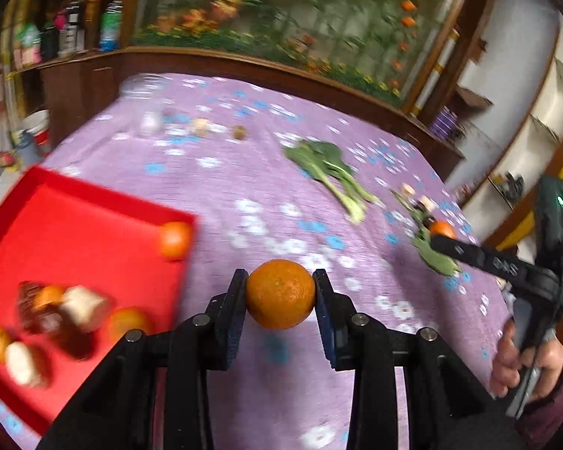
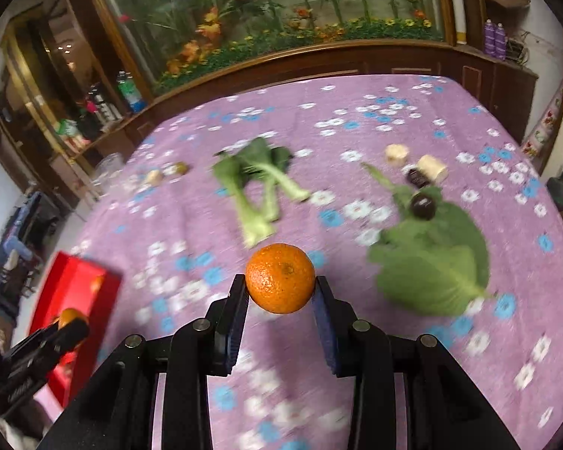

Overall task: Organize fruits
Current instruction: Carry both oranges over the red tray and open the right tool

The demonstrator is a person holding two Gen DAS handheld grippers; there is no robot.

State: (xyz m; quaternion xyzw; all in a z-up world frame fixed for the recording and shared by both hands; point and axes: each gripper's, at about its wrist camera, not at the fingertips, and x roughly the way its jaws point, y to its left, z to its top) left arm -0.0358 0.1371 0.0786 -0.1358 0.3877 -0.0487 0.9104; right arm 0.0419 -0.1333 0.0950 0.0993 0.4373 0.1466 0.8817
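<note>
My left gripper (image 1: 280,288) is shut on an orange (image 1: 280,294) and holds it above the purple flowered cloth, just right of the red tray (image 1: 75,217). The tray holds several oranges (image 1: 174,240) and some wrapped snacks (image 1: 82,305). My right gripper (image 2: 280,292) is shut on a second orange (image 2: 280,278) above the cloth. In the left wrist view the right gripper (image 1: 444,238) shows at the right with its orange (image 1: 442,229). In the right wrist view the left gripper (image 2: 69,324) shows at the lower left over the tray (image 2: 77,281).
Bok choy (image 2: 259,191) and a broad green leaf (image 2: 435,262) lie on the cloth. A dark round fruit (image 2: 423,206), a dark packet and pale chunks (image 2: 433,168) sit behind the leaf. Small items (image 1: 202,126) lie at the far side. A wooden cabinet (image 2: 356,63) borders the table.
</note>
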